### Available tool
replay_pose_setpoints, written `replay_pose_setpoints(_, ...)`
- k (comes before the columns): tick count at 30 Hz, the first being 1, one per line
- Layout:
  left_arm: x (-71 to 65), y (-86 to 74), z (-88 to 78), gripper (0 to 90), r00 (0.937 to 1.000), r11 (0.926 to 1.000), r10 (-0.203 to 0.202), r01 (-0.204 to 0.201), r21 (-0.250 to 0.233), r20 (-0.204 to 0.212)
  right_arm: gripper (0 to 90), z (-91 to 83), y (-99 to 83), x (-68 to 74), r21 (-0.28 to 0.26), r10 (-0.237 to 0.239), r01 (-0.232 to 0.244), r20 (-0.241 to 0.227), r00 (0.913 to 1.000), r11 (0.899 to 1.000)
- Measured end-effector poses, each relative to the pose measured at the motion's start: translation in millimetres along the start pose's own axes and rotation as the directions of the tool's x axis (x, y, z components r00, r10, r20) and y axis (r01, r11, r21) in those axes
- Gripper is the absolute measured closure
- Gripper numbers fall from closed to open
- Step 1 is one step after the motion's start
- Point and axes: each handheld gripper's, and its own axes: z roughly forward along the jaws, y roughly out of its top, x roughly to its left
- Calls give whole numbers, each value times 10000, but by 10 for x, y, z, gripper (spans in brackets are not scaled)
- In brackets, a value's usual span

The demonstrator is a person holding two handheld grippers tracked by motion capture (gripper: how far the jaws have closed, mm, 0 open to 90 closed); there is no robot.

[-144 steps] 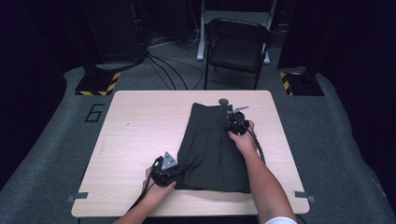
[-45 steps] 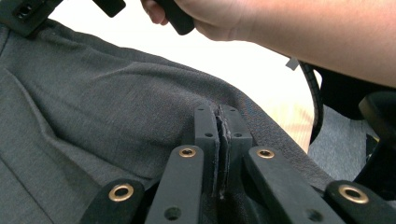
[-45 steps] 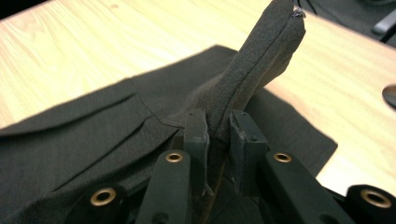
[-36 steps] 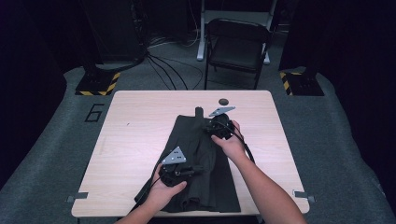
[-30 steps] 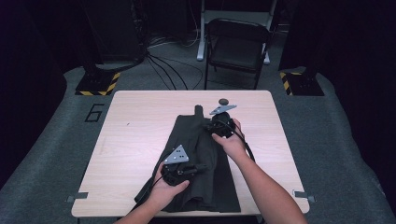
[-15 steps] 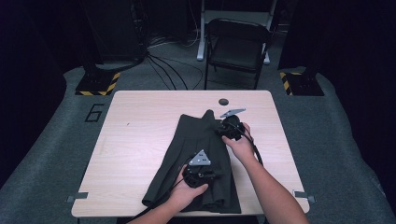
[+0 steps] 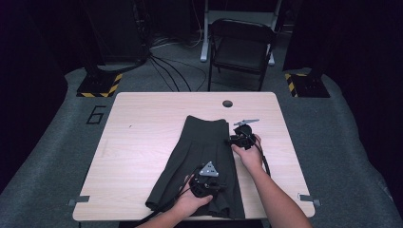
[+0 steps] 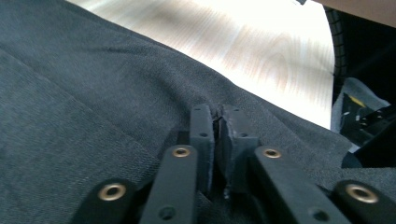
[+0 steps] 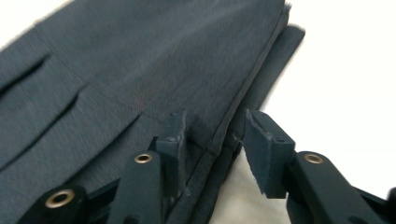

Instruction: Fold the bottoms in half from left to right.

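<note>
A dark pleated skirt [image 7: 204, 142] lies folded lengthwise on the wooden table [image 7: 142, 137], waistband at the far end. My left gripper [image 7: 219, 187] rests on its near part. In the left gripper view its jaws [image 8: 218, 123] stand a narrow gap apart on the cloth [image 8: 93, 102]; they have just been opening. My right gripper [image 7: 231, 141] is at the skirt's right edge near the waistband. In the right gripper view it [image 9: 215, 128] stands open, jaws just opened, with the folded edge [image 9: 224, 135] between the pads but not pressed.
A black folding chair [image 7: 242, 47] stands behind the table's far edge. A round cable hole [image 7: 227, 103] sits near that edge. Striped stand bases [image 7: 100, 85] flank the table on the grey floor. Bare tabletop [image 7: 138, 161] lies left of the skirt.
Both grippers moved right and sank onto the table with the skirt. The cloth now lies flat. Both pairs of jaws have parted.
</note>
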Motion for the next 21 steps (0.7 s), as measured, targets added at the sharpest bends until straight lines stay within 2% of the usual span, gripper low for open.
replay_pose_setpoints(1, -32, 10, -18, 725, 9999, 9999, 146, -146, -81, 59, 571, -25, 34, 9, -264, 153, -152, 27, 9999, 9995)
replay_pose_setpoints(4, -44, 40, -58, 676, 9995, 9993, 314, -314, -208, 18, 547, -22, 58, 16, -341, 211, -208, 83, 9997, 9992)
replay_pose_setpoints(6, -42, 70, -125, 586, 9995, 9987, 269, -275, -438, -141, 522, 19, 76, 47, -182, -16, 19, 142, 9999, 9998)
replay_pose_setpoints(9, 35, 121, -258, 542, 9971, 9976, 245, -291, -632, -726, 493, 43, 74, 81, -63, -229, 231, 326, 9992, 9997)
replay_pose_setpoints(10, 138, 154, -362, 530, 9938, 9965, 123, -213, -809, -1102, 474, 61, 67, 101, 203, -127, 121, 284, 9995, 9997)
replay_pose_setpoints(11, 138, 154, -362, 518, 9938, 9965, 123, -213, -809, -1102, 474, 61, 67, 101, 203, -127, 121, 284, 9995, 9997)
replay_pose_setpoints(12, 191, 169, -414, 518, 9916, 9953, -19, -107, -961, -1294, 468, 77, 58, 88, 287, -293, 286, 261, 9992, 9992)
replay_pose_setpoints(14, 301, 202, -520, 505, 9855, 9940, -133, -54, -1095, -1689, 460, 106, 37, 102, 466, -187, 169, 380, 9991, 9988)
replay_pose_setpoints(15, 402, 226, -602, 497, 9779, 9925, -299, 45, -1222, -2068, 451, 128, 7, 91, 665, -255, 229, 390, 9989, 9975)
replay_pose_setpoints(16, 402, 226, -602, 496, 9779, 9925, -299, 45, -1222, -2068, 451, 128, 7, 91, 665, -255, 229, 390, 9989, 9975)
replay_pose_setpoints(17, 456, 235, -642, 496, 9745, 9922, -354, 77, -1243, -2216, 445, 135, -9, 88, 701, -244, 218, 363, 9990, 9973)
replay_pose_setpoints(18, 564, 250, -709, 490, 9653, 9913, -440, 101, -1316, -2575, 431, 143, -31, 81, 744, -96, 71, 333, 9994, 9972)
replay_pose_setpoints(19, 564, 250, -709, 485, 9653, 9913, -440, 101, -1316, -2575, 431, 143, -31, 81, 744, -96, 71, 333, 9994, 9972)
replay_pose_setpoints(21, 674, 262, -764, 479, 9559, 9919, -527, 167, -1255, -2890, 415, 144, -34, 76, 744, -168, 137, 411, 9990, 9971)
